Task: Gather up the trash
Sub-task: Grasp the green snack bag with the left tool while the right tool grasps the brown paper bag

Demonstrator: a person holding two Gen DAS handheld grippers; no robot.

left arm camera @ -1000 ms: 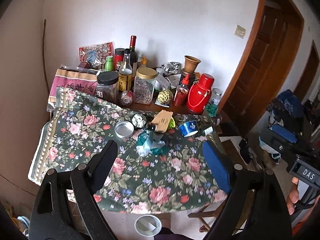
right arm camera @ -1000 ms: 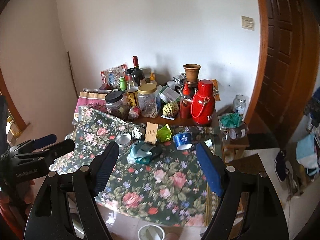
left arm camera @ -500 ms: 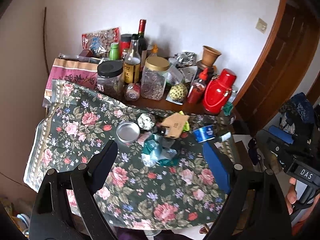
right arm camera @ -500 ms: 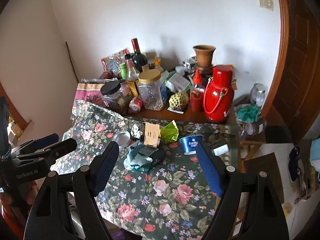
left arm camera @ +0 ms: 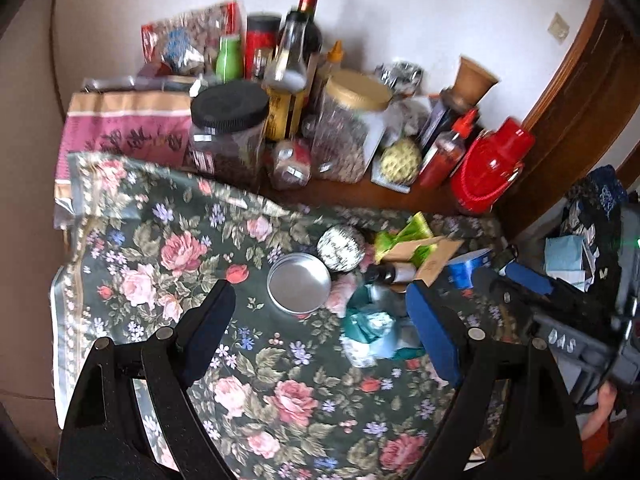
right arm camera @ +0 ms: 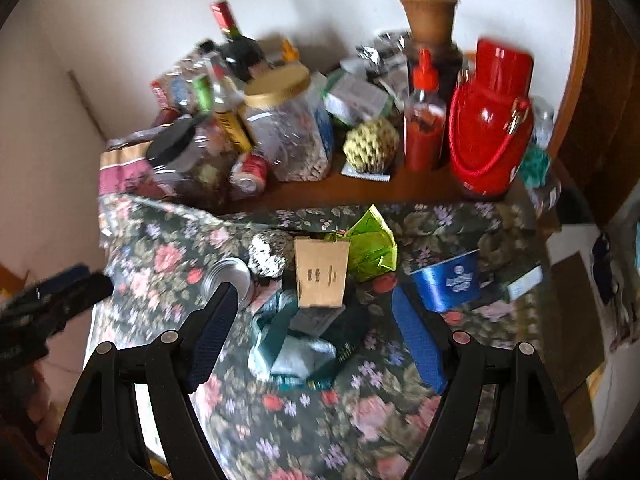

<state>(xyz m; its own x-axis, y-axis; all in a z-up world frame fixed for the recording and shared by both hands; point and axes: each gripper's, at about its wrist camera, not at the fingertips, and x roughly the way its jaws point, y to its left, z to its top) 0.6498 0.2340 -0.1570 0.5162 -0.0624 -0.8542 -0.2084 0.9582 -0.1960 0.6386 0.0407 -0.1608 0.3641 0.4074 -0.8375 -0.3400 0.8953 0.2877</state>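
"das" lettering on right gripper [left arm camera: 520, 276]; cup [right arm camera: 448, 280] print unreadable.

A matt floral cloth [left arm camera: 168, 248] covers the surface, with bare brown wood [right arm camera: 360, 192] showing behind it. The round lid [left arm camera: 299, 288] is dull brushed metal. The box [right arm camera: 321, 272] is plain matt cardboard, the green wrapper [right arm camera: 372, 248] shiny crinkled foil. The red jug [right arm camera: 492, 120] is glossy plastic, the pot [right arm camera: 430, 16] rough terracotta.
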